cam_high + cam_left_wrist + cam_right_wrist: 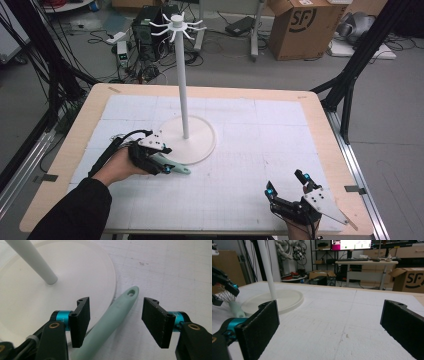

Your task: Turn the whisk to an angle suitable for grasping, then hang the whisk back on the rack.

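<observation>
A mint-green whisk handle (pixel 178 169) (pixel 112 320) lies on the white mat, its hole end pointing away from the round base (pixel 200 146) (pixel 30 305) of a white hook stand. My left gripper (pixel 160 165) (pixel 116 301) hovers over the handle, open, the handle passing between the jaws close to the left one. In the right gripper view the whisk's wires (pixel 225 297) show by the handle's thick end. My right gripper (pixel 285 182) (pixel 329 315) rests near the table's front right, open, nothing between its jaws.
The stand's pole (pixel 183 90) rises mid-table with several hook arms on top. A cardboard box (pixel 305 25) and cables lie on the floor beyond. Black frame posts (pixel 350 75) stand at the table's corners. White mat stretches between the two grippers.
</observation>
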A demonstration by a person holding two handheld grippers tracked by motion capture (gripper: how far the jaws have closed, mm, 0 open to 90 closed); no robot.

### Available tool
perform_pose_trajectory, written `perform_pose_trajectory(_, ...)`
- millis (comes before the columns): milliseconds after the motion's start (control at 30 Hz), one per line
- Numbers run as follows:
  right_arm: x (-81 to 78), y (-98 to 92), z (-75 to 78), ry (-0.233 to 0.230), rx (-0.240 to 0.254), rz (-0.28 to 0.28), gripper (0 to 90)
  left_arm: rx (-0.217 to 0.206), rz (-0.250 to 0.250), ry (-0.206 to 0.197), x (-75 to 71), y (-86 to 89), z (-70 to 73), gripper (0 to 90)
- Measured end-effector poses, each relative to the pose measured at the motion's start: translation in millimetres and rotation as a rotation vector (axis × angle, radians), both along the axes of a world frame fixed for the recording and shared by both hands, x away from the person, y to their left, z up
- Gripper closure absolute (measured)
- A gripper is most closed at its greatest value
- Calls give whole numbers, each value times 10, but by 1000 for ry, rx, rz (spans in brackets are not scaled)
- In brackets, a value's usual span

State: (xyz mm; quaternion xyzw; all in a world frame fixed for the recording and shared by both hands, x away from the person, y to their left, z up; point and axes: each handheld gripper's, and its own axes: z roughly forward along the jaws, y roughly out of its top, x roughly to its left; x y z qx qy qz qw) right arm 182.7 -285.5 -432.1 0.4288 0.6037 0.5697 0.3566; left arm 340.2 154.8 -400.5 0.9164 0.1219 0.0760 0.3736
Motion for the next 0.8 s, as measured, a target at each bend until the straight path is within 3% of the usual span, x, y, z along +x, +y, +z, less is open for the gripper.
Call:
perform_pose_trajectory(133, -54, -27, 17, -19, -1, -10, 11, 15, 3, -6, 8, -22, -22, 400)
perform_pose_trajectory(233, -84, -55, 24, -18, 16, -17, 11, 49, -10, -13, 13, -32, -14, 399)
perform_pose_trajectory(400, -86, -72, 24, -20, 22, -26, 11, 41, -39, -15, 55, 1, 41, 380)
perform_pose_trajectory(500, -89, -71, 23, -18, 19, -22, 11, 94, -76, -34, 82, 1, 61, 373)
perform_pose_trajectory(600, -92, -71, 22, -17, 16, -20, 11, 112, -138, -49, 106, 12, 44, 398)
perform_pose_trajectory(800, -92, -79, 20, -20, 18, -23, 11, 215, -141, -68, 156, 24, -91, 389)
